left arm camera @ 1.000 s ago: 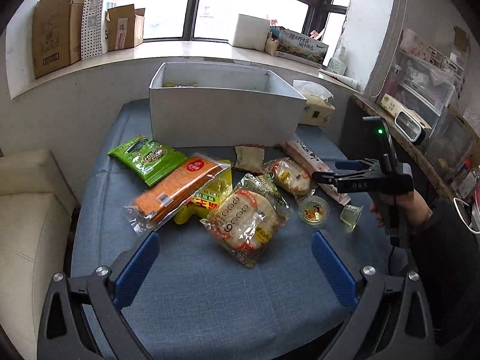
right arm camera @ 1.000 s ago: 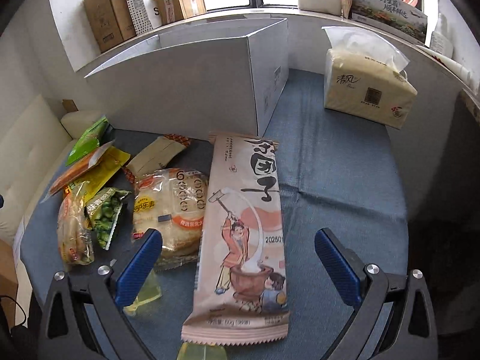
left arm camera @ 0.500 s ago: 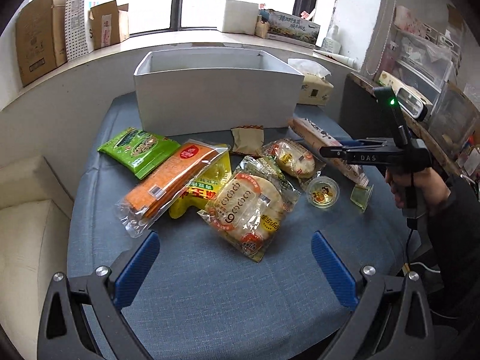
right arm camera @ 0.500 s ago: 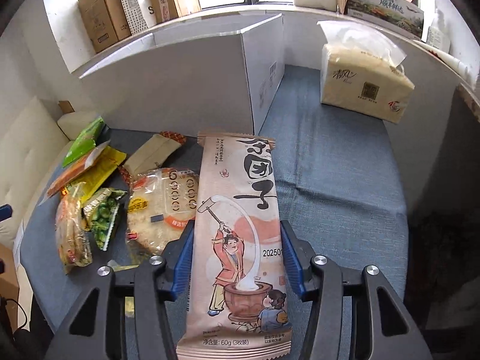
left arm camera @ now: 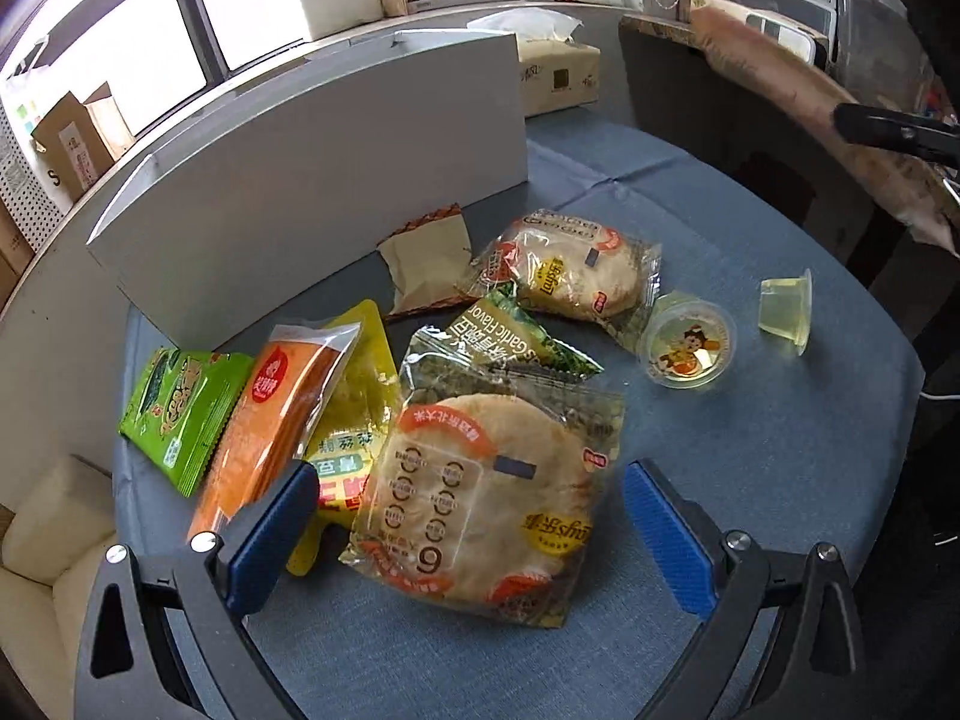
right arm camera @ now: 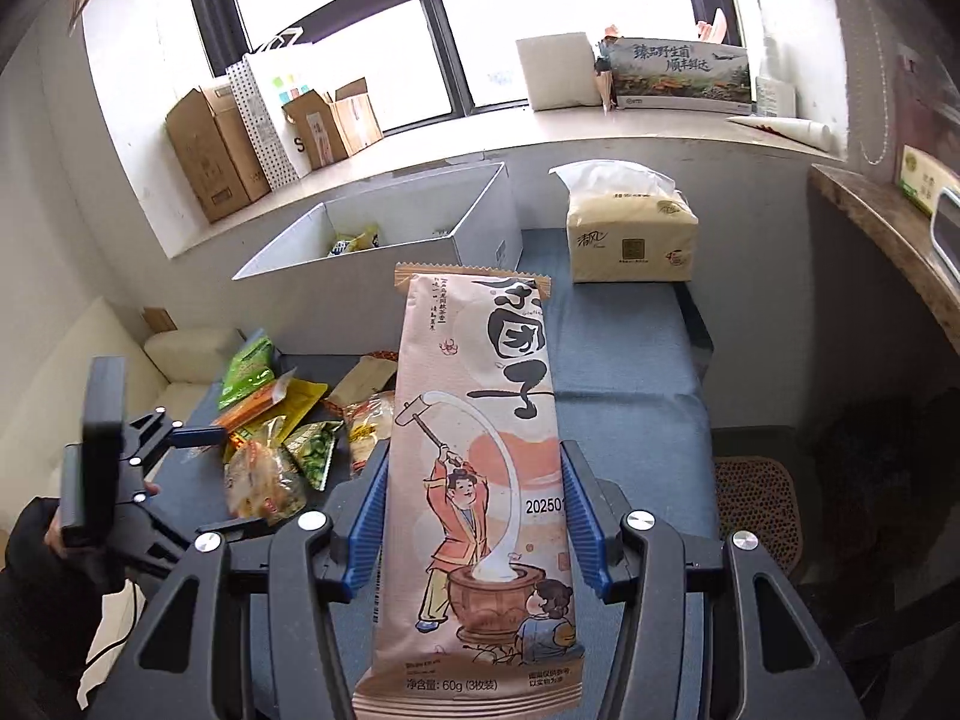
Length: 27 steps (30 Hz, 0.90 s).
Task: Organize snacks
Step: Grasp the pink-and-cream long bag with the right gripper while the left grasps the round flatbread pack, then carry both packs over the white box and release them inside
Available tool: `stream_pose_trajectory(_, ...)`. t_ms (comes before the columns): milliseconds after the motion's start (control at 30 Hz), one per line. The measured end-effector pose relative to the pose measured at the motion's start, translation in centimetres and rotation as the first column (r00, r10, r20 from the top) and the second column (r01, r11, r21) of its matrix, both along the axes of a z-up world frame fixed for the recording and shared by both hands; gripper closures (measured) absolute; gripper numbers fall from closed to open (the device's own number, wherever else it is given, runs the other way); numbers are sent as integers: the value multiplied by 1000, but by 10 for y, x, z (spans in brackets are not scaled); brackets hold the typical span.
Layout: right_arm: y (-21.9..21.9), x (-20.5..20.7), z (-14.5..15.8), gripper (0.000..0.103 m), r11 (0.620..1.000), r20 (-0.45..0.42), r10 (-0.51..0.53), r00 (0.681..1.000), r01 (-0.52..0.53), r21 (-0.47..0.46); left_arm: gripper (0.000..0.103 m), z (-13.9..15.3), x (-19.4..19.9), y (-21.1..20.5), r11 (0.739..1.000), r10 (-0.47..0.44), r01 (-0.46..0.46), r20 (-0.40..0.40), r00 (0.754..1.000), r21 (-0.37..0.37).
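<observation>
My right gripper [right arm camera: 474, 516] is shut on a long pink snack pack [right arm camera: 480, 450] and holds it lifted above the blue table, pointing toward the white box [right arm camera: 420, 240]; the pack also shows blurred at the upper right of the left wrist view [left arm camera: 798, 96]. My left gripper [left arm camera: 468, 534] is open, low over a large round flatbread pack [left arm camera: 486, 492], its blue pads either side. Beside it lie an orange pack [left arm camera: 264, 426], a green pack [left arm camera: 180, 408], a yellow pack [left arm camera: 354, 414], a smaller bread pack [left arm camera: 570, 270] and two jelly cups [left arm camera: 687, 348].
The white box [left arm camera: 312, 180] stands behind the snacks and holds a yellow item [right arm camera: 354, 240]. A tissue pack [right arm camera: 630, 234] sits right of the box. Cardboard boxes [right arm camera: 210, 150] line the windowsill. A cream sofa [left arm camera: 42, 534] lies to the left.
My right gripper closed on the long pink pack and lifted it off the table. My left gripper moved forward and down toward the large flatbread pack.
</observation>
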State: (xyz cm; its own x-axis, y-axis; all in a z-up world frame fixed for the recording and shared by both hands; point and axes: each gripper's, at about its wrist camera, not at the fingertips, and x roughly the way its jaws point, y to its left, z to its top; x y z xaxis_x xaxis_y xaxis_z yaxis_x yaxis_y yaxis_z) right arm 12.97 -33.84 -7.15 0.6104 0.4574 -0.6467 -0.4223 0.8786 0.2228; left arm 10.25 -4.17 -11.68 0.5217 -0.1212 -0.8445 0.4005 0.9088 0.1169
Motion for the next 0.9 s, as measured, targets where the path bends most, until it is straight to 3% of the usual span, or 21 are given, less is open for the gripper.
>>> stream_pose_trajectory(233,-14,-40,-2,46,998,-24,-27,999,28,48,0,-5,13,-1,999,-8,8,-12,1000,43)
stream_pose_trajectory(267,-14,-43,-2,46,998,-24,-30,999,31,53,7,-5,11,-1,999,-16,17,-5,1000,43)
stream_pose_trajectory(300,-14,-46,-3,46,998,-27,-32,999,34,59,29,-5,9,-2,999,-21,21,-2,1000,31)
stream_pose_trajectory(400,-13,-50,-6,46,997,-33,-35,999,37,65,29,-3,4,2,1000,7,-7,-17,1000,-8)
stream_pose_trajectory(700,16,-44,0,46,997,-19,29,999,-27,69,29,59,-24,38,972,71,-54,66,995,-227)
stream_pose_trajectory(900,57,-9,18,46,994,14,80,997,-81,79,29,110,1,71,914,210,-147,131,969,-377)
